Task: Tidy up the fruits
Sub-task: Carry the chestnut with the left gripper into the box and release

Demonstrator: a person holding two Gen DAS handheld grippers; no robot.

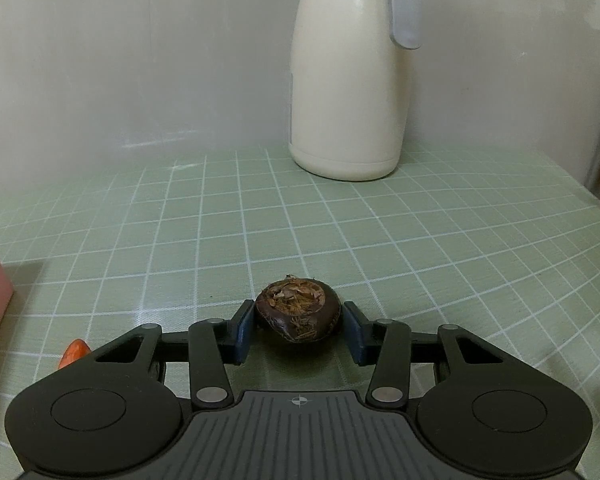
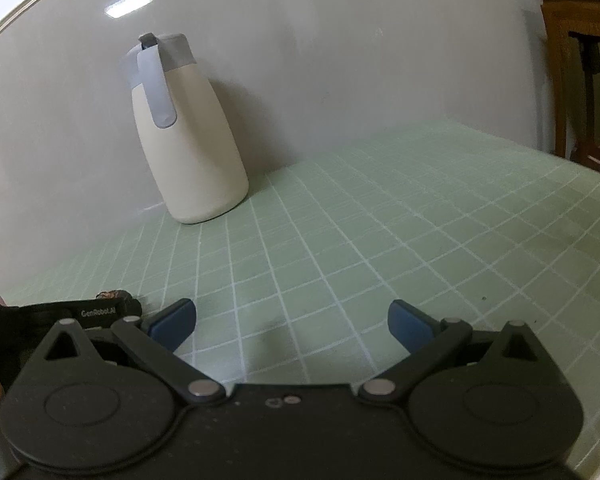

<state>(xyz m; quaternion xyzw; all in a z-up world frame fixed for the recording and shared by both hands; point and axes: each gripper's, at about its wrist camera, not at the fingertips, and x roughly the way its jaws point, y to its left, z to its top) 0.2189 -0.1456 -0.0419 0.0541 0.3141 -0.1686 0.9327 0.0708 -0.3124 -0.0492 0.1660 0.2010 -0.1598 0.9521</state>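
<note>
On the green mat [image 1: 440,240], left jaws clasp a dark fruit [image 1: 298,310]; right jaws released, jug [image 1: 346,80] beyond.

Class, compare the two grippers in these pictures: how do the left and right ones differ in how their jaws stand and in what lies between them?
The left gripper has its jaws drawn in on a dark brown fruit; the right gripper has its jaws spread wide. The left one's blue pads flank the fruit, while only bare green mat lies between the right one's. Both share black linkages and blue pads, and face the cream jug.
</note>
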